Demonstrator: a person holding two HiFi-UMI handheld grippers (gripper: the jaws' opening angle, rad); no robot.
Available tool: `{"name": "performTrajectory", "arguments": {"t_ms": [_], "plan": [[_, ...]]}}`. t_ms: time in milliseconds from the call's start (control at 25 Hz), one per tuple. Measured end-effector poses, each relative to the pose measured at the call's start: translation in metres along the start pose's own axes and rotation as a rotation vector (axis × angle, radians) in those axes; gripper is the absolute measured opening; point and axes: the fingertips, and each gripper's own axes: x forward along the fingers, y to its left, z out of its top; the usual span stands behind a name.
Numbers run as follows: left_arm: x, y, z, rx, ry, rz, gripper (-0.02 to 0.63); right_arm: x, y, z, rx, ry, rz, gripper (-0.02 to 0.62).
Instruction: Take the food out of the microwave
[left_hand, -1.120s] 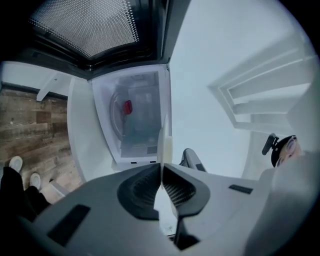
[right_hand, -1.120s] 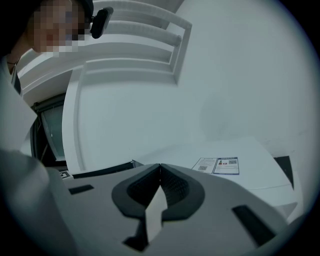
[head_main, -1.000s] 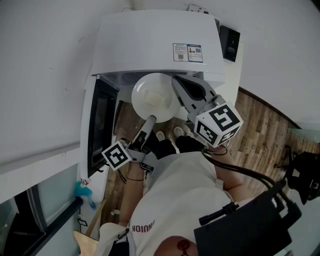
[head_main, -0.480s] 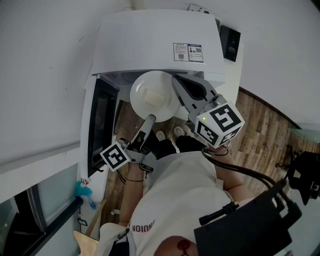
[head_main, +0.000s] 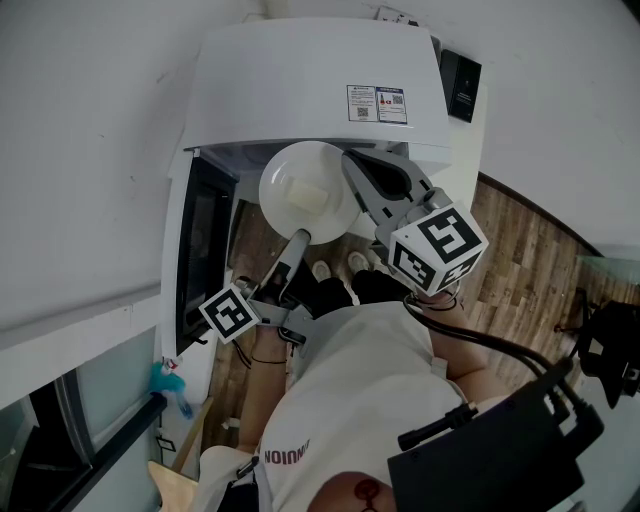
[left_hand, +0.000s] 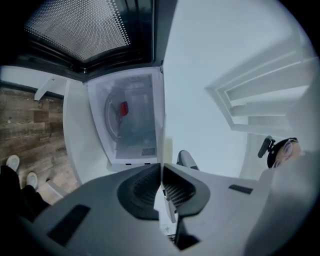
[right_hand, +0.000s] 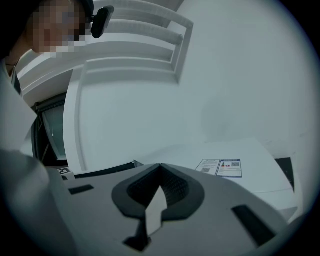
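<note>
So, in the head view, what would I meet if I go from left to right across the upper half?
microwave door → white plate → label sticker on the microwave top → black box on the wall

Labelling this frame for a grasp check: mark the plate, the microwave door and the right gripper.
plate (head_main: 278, 180), head view, bare surface near its left rim.
microwave door (head_main: 200, 250), head view, its dark window.
right gripper (head_main: 350, 165), head view, midway between its jaws at the plate's right rim.

Left tongs (head_main: 302, 240) and right tongs (head_main: 352, 172) pointed roughly level, each clamped tight on the plate's (head_main: 300, 195) rim.
</note>
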Motion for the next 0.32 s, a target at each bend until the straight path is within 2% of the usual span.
{"name": "performTrajectory", "arguments": {"t_ms": [320], "plan": [[-0.0007,-0.0017,-0.0016,0.0,0.01,-0.002,0.025,0.0011,0.0008,0.0014,-0.008,0.001,0.0,0.021]]}}
